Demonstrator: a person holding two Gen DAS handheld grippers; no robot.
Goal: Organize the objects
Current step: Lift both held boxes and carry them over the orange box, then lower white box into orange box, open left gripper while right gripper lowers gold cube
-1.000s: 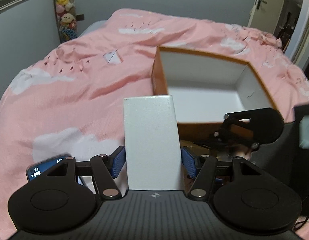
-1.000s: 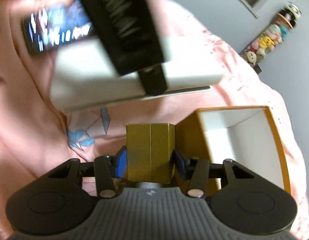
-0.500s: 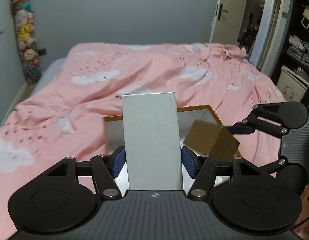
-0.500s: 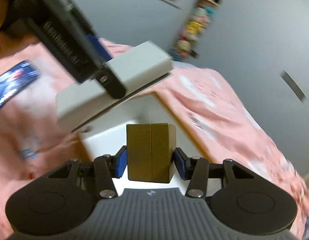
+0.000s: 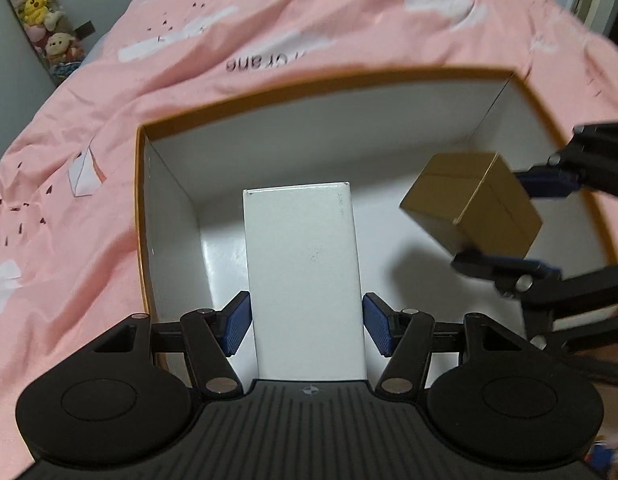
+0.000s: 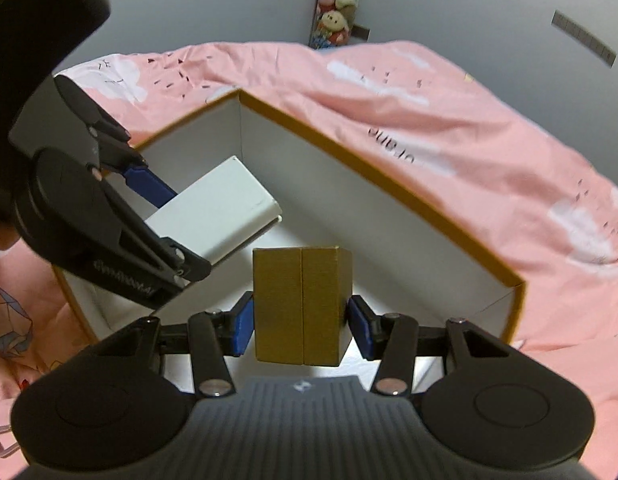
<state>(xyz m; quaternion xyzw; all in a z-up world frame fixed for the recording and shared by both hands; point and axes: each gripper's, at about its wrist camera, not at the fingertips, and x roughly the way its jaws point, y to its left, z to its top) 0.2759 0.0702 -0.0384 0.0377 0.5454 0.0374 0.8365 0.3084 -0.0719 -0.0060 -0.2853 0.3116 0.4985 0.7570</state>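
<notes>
A large open box [image 5: 169, 216] with orange outside and white inside sits on the pink bed; it also shows in the right wrist view [image 6: 389, 184]. My left gripper [image 5: 305, 326] is shut on a flat white box [image 5: 305, 280] and holds it inside the open box, near its left half. My right gripper [image 6: 301, 324] is shut on a gold-brown cube box [image 6: 301, 304] and holds it above the box's floor on the right side. The cube box [image 5: 473, 204] and right gripper [image 5: 521, 220] show in the left wrist view; the white box [image 6: 217, 212] and left gripper [image 6: 161, 232] show in the right wrist view.
The pink duvet [image 5: 109, 120] with white cloud prints surrounds the box. A column of plush toys [image 5: 41, 28] hangs by the grey wall at the back left; it shows in the right wrist view [image 6: 337, 0] too.
Both grippers have come down from above the bed into the open box, each still holding its own box. The white box and the cube now sit between the box's walls.
</notes>
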